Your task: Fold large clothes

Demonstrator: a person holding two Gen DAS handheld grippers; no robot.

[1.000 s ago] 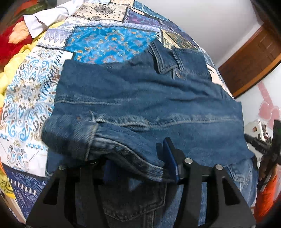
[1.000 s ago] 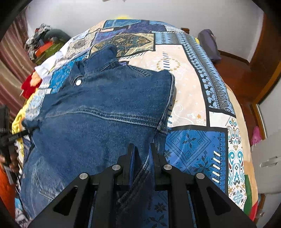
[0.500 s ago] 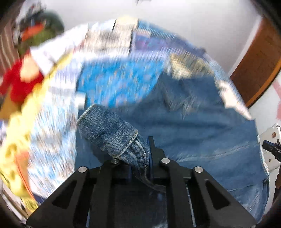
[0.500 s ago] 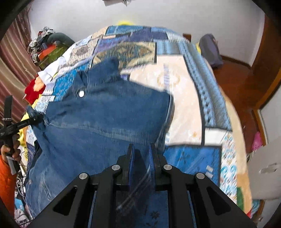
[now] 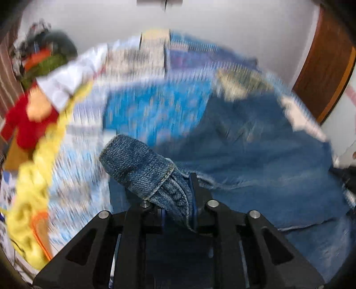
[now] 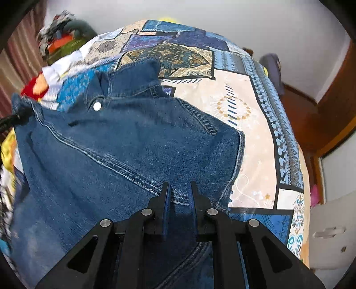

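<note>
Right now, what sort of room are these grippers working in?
Most likely a bedroom in a home. The blue denim jacket lies on a bed covered by a patchwork-print quilt, a heap of colourful clothes sits at the far corner, and brown wooden door trim stands against plain white walls.

Each camera sits just behind its own tool and looks steeply down along the fingers onto the jacket (image 6: 124, 155) on the bed (image 6: 244, 124), close enough that denim fills the lower frame. The left view (image 5: 175, 204) looks from the jacket's left edge, motion-blurred; the right view (image 6: 179, 206) looks from its right edge, sharp. Both share the jacket, the quilt beyond its collar, the clutter pile (image 5: 44, 60) left of it and the far wall (image 6: 222, 13).
</note>
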